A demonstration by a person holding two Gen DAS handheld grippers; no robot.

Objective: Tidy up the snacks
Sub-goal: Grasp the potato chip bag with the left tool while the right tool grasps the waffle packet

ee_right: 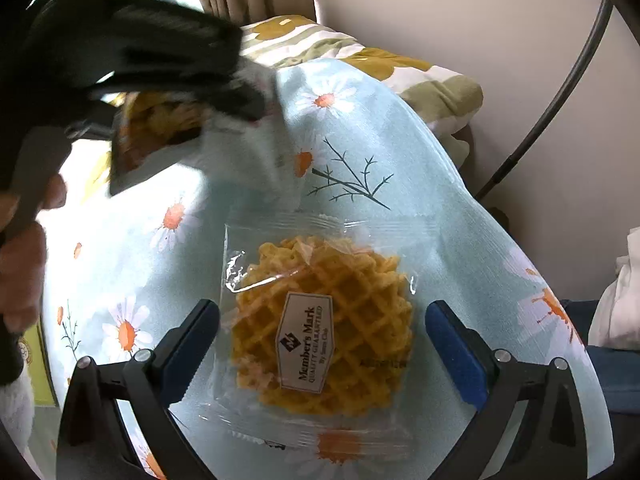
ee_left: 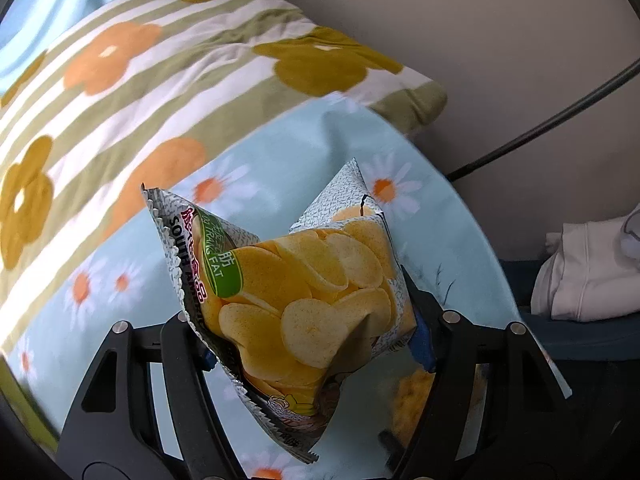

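My left gripper (ee_left: 314, 350) is shut on a silver bag of potato chips (ee_left: 304, 292). Its blue pads press both sides of the bag, which is held above the light blue daisy cloth (ee_left: 280, 184). In the right wrist view the same bag (ee_right: 160, 124) shows blurred at the upper left, under the black left gripper. A clear packet with a round waffle cookie (ee_right: 324, 332) lies flat on the cloth. My right gripper (ee_right: 322, 312) stands open, one finger on each side of the packet, and the pads are not touching it.
A green-and-white striped quilt with flower print (ee_left: 140, 80) lies behind the cloth against a pale wall. White clothing (ee_left: 580, 272) is piled at the right edge. A dark curved rod (ee_right: 560, 92) runs along the wall. A person's hand (ee_right: 24, 264) is at the left.
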